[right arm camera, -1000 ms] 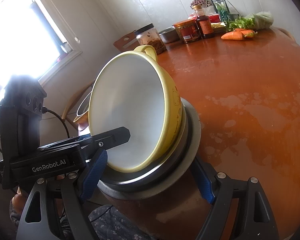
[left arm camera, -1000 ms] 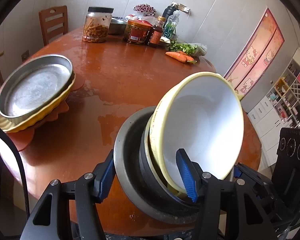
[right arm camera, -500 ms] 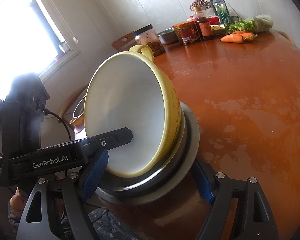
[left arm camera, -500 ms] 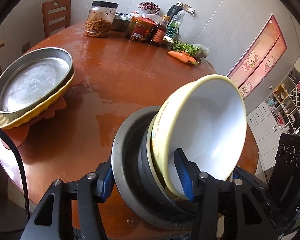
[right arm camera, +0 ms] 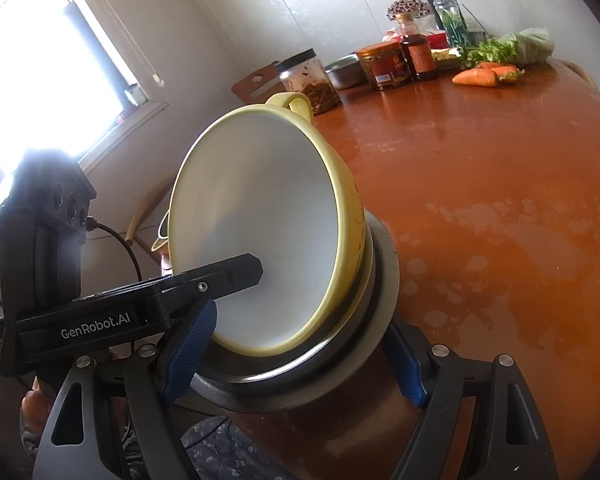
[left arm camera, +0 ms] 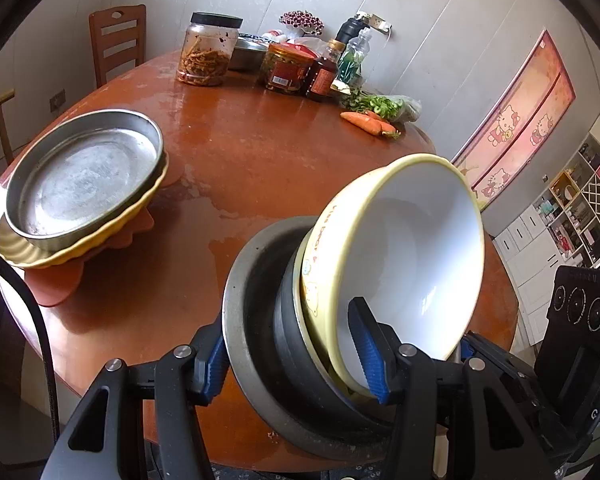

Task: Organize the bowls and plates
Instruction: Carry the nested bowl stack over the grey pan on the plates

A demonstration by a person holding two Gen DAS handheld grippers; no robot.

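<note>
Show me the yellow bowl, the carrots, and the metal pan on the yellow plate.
yellow bowl (left arm camera: 404,252), left wrist view, white inside wall.
carrots (right arm camera: 476,77), right wrist view, middle of the biggest one.
metal pan (left arm camera: 84,180), left wrist view, flat bottom.

Glossy yellow bowl (left arm camera: 396,264), dull grey metal bowl (left arm camera: 244,320) beneath, worn patchy lacquered wood table (left arm camera: 260,160)

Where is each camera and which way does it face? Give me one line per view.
Left wrist: on the left gripper, facing down over the table to the jars; it clamps the bowls; right gripper at right.
Right wrist: on the right gripper, facing over the table, window at left; it holds the bowls; left gripper at left.
Shared: bowls, table, jars, carrots.
</note>
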